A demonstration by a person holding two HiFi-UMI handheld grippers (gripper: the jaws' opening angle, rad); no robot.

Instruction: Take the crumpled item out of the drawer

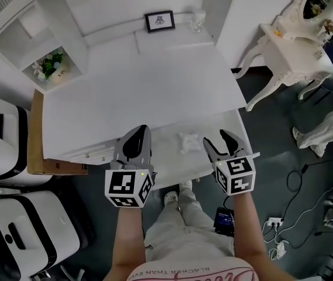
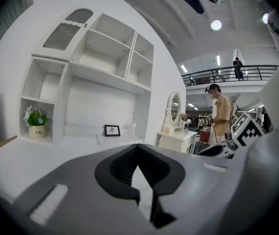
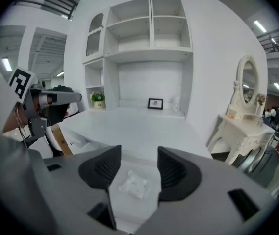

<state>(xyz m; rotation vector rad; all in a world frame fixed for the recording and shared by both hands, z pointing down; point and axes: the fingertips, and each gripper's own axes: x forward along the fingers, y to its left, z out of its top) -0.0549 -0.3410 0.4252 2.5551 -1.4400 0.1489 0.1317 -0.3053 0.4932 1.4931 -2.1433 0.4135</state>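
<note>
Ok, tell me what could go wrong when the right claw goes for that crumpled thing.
The crumpled item looks light and lies loose on the drawer floor; the open right claw could push it away instead of pinching it.
The shut left claw hovers close beside the drawer and may get in the way.

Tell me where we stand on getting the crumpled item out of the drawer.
Done: the drawer stands open. In hand: the right tool hangs above the crumpled item, jaws apart and framing it, with no grip on it yet. The left tool is shut and empty. Left: lower the right tool, close on the item and lift it out.
</note>
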